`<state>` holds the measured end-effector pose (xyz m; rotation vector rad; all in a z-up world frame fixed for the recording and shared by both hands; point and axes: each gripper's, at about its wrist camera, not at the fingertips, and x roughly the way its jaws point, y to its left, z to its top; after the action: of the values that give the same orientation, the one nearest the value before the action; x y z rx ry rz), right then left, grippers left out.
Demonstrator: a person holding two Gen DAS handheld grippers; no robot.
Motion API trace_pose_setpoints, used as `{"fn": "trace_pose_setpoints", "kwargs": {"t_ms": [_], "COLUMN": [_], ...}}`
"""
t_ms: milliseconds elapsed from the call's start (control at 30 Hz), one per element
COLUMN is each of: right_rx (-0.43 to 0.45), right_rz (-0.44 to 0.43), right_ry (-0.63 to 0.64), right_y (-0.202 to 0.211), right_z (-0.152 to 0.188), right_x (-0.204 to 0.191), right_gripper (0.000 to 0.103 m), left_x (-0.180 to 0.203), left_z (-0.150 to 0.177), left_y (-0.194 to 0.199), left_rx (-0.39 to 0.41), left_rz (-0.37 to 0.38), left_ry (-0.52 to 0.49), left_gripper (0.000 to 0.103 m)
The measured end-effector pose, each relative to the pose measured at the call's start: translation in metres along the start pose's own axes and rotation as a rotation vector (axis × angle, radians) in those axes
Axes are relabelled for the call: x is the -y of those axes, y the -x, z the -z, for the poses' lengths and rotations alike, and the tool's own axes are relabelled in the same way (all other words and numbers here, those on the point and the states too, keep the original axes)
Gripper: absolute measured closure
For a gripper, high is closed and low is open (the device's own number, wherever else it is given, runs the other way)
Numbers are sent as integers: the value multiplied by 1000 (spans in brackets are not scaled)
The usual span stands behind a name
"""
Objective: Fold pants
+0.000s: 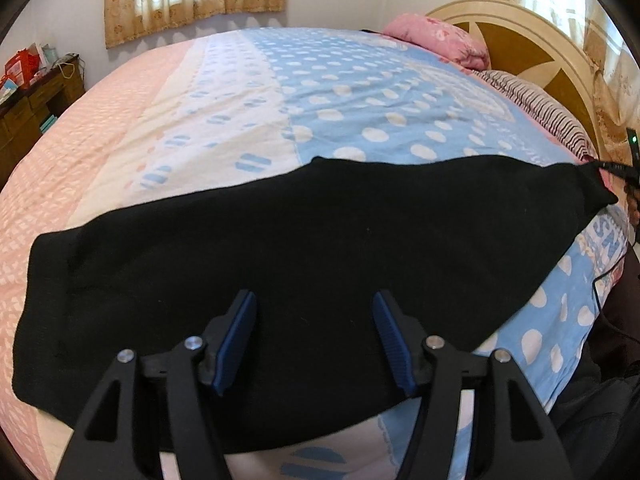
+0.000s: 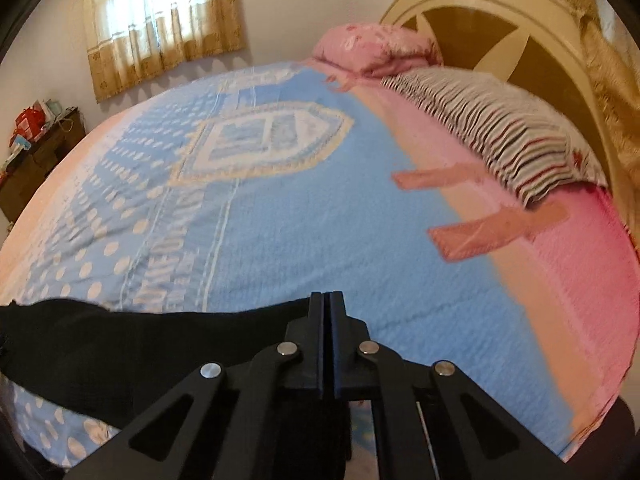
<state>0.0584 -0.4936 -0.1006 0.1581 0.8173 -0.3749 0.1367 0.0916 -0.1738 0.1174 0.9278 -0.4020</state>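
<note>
Left tool (image 1: 314, 340) gapes over the pants (image 1: 280, 248), gripping nothing. Right tool (image 2: 329, 300) is clamped together at their end; whether cloth is pinched is unclear. Pants lie flat across the bed (image 1: 340, 92): soft, light, limp, best pinched at edges.

left gripper (image 1: 314, 340) – black linkage, silver screws, ribbed blue pads | right gripper (image 2: 329, 300) – all black, silver screws

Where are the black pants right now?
The black pants lie across the near side of the bed, below the striped pillow. The left gripper hovers open above them.
</note>
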Motion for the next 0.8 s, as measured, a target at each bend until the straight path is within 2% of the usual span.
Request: {"fn": "trace_pose_setpoints", "kwargs": {"t_ms": [200,267,367,467,500,533,567,633,800], "right_rx": [9,-13,-49,-23,-17,-6,21,68,101], "right_rz": [30,76,74,105,116,122,116,60,-91], "right_ry": [13,41,34,30,31,32,33,29,129], "right_y": [-8,-23,-39,-30,-25,-16,-1,24,50], "right_z": [-12,-8,-1,4,5,5,6,7,12], "right_x": [-2,-3,3,4,3,2,0,-8,-63], "right_gripper": [101,101,100,97,93,78,55,39,39], "left_x": [0,0,0,1,2,5,8,17,43], "left_z": [1,2,1,-1,-3,-6,-9,-17,-34], "left_y": [-1,-1,-1,2,4,6,8,10,-1], "left_rx": [-1,0,1,8,12,19,27,40,38], "left_rz": [3,4,1,1,3,7,9,20,46], "left_ry": [-1,-1,-4,0,-1,-9,-21,-48,-97], "left_gripper": [38,38,38,38,38,38,38,37,35]}}
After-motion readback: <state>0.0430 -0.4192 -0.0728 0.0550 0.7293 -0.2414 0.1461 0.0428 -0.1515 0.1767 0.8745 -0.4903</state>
